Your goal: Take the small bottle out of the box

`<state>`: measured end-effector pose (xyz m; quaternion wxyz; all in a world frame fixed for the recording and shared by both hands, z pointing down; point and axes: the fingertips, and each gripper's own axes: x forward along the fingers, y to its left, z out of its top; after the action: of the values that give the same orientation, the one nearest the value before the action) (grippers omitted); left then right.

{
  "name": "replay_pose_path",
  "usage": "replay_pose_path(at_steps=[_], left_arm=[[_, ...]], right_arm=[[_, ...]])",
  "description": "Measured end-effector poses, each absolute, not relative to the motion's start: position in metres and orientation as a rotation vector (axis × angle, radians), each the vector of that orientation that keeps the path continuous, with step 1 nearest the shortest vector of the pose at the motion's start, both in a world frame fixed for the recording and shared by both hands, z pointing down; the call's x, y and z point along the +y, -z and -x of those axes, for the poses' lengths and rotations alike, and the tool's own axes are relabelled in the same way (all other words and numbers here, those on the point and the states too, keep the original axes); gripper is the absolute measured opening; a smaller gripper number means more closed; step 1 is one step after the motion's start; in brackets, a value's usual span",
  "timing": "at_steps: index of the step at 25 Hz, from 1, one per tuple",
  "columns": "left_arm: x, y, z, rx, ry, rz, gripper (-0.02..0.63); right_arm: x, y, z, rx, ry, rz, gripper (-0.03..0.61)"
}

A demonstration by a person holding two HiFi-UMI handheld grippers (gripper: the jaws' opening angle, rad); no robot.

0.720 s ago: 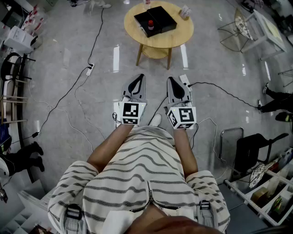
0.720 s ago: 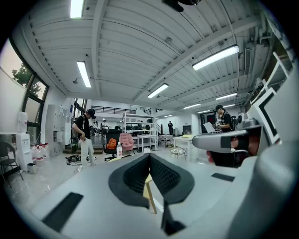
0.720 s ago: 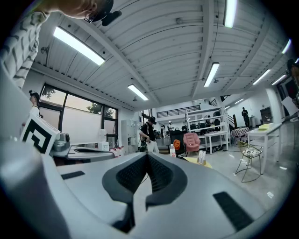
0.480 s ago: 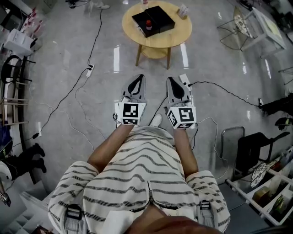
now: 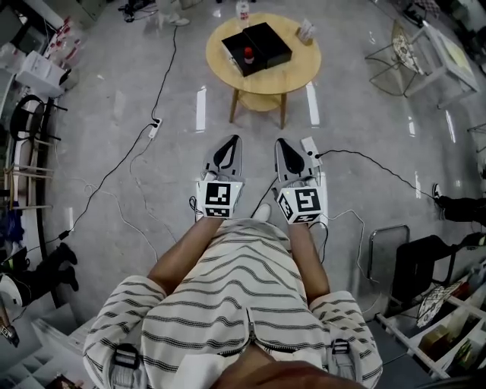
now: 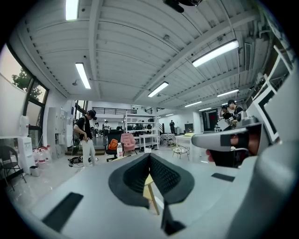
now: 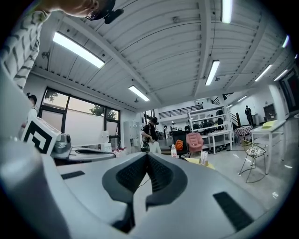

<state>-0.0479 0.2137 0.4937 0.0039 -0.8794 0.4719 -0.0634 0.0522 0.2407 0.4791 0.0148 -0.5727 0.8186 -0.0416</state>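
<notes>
A black box [image 5: 257,47] lies open on a round wooden table [image 5: 298,67] at the top of the head view. A small bottle with a red cap [image 5: 248,55] stands in the box's left half. Both grippers hang side by side well short of the table, pointing towards it. My left gripper [image 5: 228,146] is shut with nothing in it, and its pads [image 6: 148,173] meet in the left gripper view. My right gripper [image 5: 287,148] is shut and empty too, its pads [image 7: 148,173] pressed together in the right gripper view.
A clear bottle [image 5: 243,11] and a small card stand [image 5: 307,32] are on the table's far side. Cables and a power strip [image 5: 310,147] lie on the grey floor. A wire chair [image 5: 399,47] and a white table stand at the right, shelves at the left.
The view has shifted slightly and the table sits a little nearer. Both grippers have stayed shut and side by side.
</notes>
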Motion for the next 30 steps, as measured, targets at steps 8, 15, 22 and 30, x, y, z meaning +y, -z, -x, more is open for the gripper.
replay_pose_path(at_steps=[8,15,22,30], left_arm=[[0.213,-0.501,0.017,1.493,0.22,2.741,0.021],[0.209,-0.51,0.014,1.551,0.233,2.728,0.021],[0.191,-0.516,0.02,1.577,0.249,2.723,0.021],[0.14,-0.517,0.028,1.588,0.245,2.719,0.021]], right_arm=[[0.235,-0.485,-0.083,2.545,0.139,1.775,0.018],[0.225,-0.489,-0.086,2.58,0.134,1.732,0.018],[0.199,-0.493,-0.078,2.604,0.142,1.707,0.018],[0.149,-0.492,-0.07,2.61,0.138,1.7,0.018]])
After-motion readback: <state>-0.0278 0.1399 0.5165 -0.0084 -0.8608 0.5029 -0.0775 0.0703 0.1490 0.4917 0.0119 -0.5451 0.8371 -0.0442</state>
